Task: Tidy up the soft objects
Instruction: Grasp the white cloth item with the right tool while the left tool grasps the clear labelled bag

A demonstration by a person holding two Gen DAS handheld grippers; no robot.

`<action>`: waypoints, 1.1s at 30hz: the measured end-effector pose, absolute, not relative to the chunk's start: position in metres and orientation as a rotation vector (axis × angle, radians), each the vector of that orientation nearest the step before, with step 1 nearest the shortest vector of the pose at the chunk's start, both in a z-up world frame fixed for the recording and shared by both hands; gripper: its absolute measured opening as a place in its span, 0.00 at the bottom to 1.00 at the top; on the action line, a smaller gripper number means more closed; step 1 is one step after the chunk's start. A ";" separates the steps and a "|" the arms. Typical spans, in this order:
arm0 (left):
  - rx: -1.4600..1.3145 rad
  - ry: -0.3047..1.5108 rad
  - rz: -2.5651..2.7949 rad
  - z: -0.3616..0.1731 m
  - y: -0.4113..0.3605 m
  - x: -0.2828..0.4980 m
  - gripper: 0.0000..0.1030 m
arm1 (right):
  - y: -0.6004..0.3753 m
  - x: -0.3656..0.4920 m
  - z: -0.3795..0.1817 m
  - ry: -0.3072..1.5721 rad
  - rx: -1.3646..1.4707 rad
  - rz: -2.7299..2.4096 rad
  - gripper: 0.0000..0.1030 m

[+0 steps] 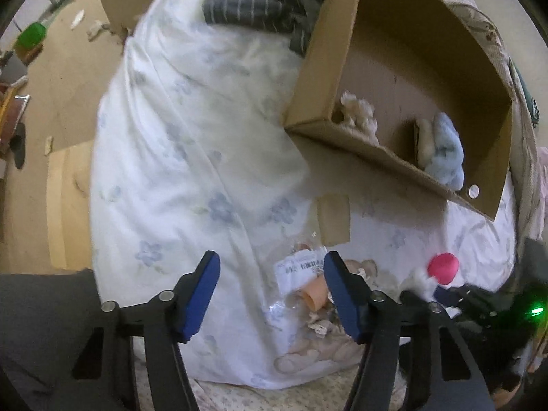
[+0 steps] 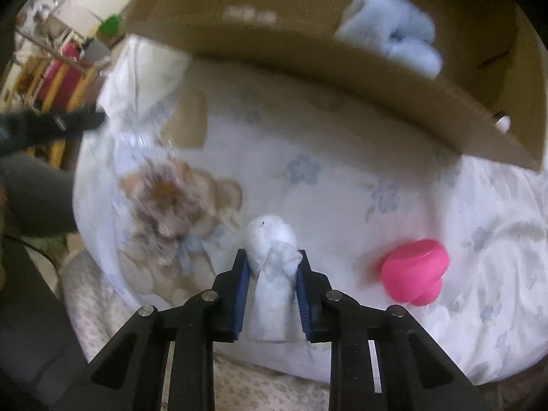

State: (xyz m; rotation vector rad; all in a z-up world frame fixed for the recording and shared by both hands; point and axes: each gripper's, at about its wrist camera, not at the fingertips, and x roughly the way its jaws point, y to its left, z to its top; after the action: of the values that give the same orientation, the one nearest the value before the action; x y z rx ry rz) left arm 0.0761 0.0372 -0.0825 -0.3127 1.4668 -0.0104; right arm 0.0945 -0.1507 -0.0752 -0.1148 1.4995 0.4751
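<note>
Two fingers [image 2: 243, 274] squeeze white plush toy [image 2: 272, 257] (bedsheet below).

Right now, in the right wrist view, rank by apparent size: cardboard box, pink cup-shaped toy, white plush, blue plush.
1. cardboard box
2. white plush, though nearness to the camera inflates it
3. blue plush and pink cup-shaped toy look alike; unranked.
</note>
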 end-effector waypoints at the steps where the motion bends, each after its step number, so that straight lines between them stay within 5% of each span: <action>1: -0.314 1.480 -0.018 -0.087 0.035 0.077 0.56 | -0.153 0.097 -0.068 1.473 -0.084 0.475 0.26; 6: -0.311 1.528 -0.029 -0.104 0.024 0.082 0.41 | -0.175 0.108 -0.041 1.369 0.038 0.436 0.26; 12: -0.269 1.566 -0.036 -0.121 0.010 0.091 0.39 | -0.189 0.117 -0.036 1.357 0.095 0.416 0.26; 19: -0.237 1.588 -0.088 -0.129 -0.008 0.092 0.11 | -0.187 0.113 -0.037 1.353 0.100 0.421 0.26; 33: -0.215 1.513 -0.037 -0.086 0.013 0.070 0.06 | -0.196 0.111 -0.028 1.338 0.127 0.443 0.26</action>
State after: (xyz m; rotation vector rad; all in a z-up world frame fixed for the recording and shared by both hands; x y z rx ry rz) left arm 0.0701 0.0128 -0.0857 -0.2147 1.5132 -0.0370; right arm 0.1107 -0.1962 -0.0284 0.1268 1.3385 0.4431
